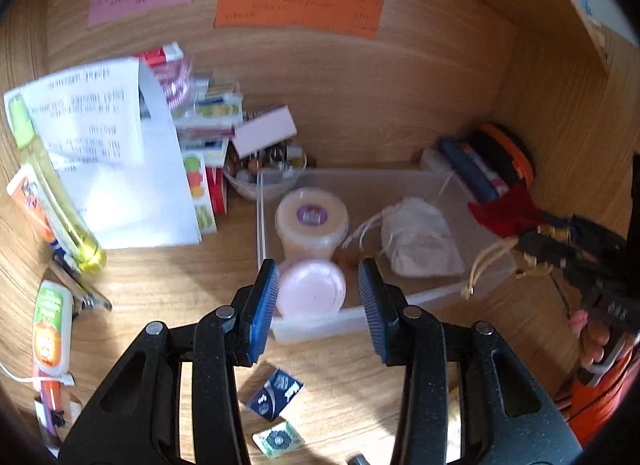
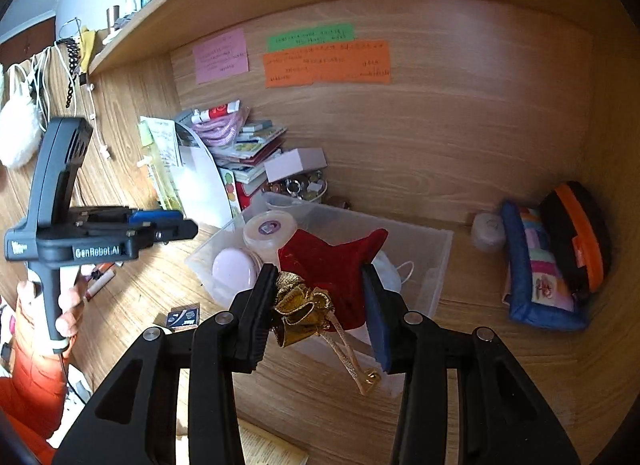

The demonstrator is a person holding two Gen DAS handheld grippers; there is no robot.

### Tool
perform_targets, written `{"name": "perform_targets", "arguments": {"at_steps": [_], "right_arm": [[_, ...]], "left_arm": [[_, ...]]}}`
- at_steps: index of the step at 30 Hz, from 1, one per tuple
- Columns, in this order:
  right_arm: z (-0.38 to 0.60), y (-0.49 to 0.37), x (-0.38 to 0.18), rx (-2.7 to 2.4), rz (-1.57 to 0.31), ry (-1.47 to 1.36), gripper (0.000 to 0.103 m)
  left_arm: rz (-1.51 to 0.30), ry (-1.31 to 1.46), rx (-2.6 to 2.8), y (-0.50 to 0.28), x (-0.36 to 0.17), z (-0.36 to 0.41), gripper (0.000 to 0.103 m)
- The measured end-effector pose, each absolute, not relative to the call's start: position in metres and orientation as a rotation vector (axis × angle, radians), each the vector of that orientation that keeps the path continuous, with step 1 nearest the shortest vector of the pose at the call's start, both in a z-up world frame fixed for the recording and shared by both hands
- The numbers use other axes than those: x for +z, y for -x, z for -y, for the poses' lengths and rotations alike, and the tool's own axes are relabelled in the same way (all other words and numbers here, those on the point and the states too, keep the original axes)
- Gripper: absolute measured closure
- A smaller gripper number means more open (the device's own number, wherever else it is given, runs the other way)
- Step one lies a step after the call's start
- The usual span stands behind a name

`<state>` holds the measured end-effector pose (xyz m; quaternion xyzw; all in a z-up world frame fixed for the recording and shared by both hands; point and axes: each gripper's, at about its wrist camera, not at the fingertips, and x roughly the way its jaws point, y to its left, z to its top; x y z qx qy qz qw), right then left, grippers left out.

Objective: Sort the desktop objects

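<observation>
right claw (image 2: pixel 320 305) clamped on red pouch (image 2: pixel 332 261) | left claw (image 1: pixel 318 297) empty, closed to its narrowest | clear bin (image 2: pixel 436 265) at 12; bare counter (image 2: pixel 460 353) at 3 | left handle reads "GenRobot.AI"

Red velvet drawstring pouch (image 2: pixel 332 265), gold bow and cords hanging, raised over the clear plastic bin (image 1: pixel 400 181). In the bin: cream lidded tub (image 1: pixel 312 221), upright; pink round case (image 1: pixel 312 289), at the near wall; white cloth drawstring bag (image 1: pixel 416 241), lying slumped beside them.
</observation>
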<state>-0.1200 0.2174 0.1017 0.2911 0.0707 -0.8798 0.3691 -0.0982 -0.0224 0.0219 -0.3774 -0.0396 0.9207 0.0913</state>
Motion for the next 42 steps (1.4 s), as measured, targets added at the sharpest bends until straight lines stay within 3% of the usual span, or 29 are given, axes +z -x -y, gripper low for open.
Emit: {"name": "perform_targets", "arguments": {"at_steps": [12, 16, 19, 22, 27, 36, 42], "right_arm": [[-0.217, 0.137, 0.082, -2.247, -0.14, -0.824, 0.065], [-0.217, 0.135, 0.079, -2.252, -0.144, -0.832, 0.065], [-0.218, 0.133, 0.078, -2.25, -0.142, -0.836, 0.065], [-0.217, 0.131, 0.078, -2.244, -0.138, -0.838, 0.065], [-0.213, 0.125, 0.078, -2.227, -0.135, -0.839, 0.065], [-0.206, 0.106, 0.077, -2.221, -0.165, -0.837, 0.064], [-0.202, 0.104, 0.077, -2.211, -0.164, -0.846, 0.064]], "left_arm": [[0.168, 1.207, 2.731, 0.063, -0.009, 0.037, 0.055], [0.134, 1.192, 2.798, 0.03, -0.01, 0.042, 0.038], [0.109, 1.189, 2.847, 0.0, -0.013, 0.048, 0.037], [0.098, 1.202, 2.875, -0.029, -0.021, 0.055, 0.027], [0.085, 1.317, 2.847, -0.044, -0.051, 0.064, 0.027], [0.329, 1.287, 2.743, -0.054, -0.075, 0.078, 0.025], [0.199, 1.293, 2.844, -0.068, -0.078, 0.063, 0.039]]}}
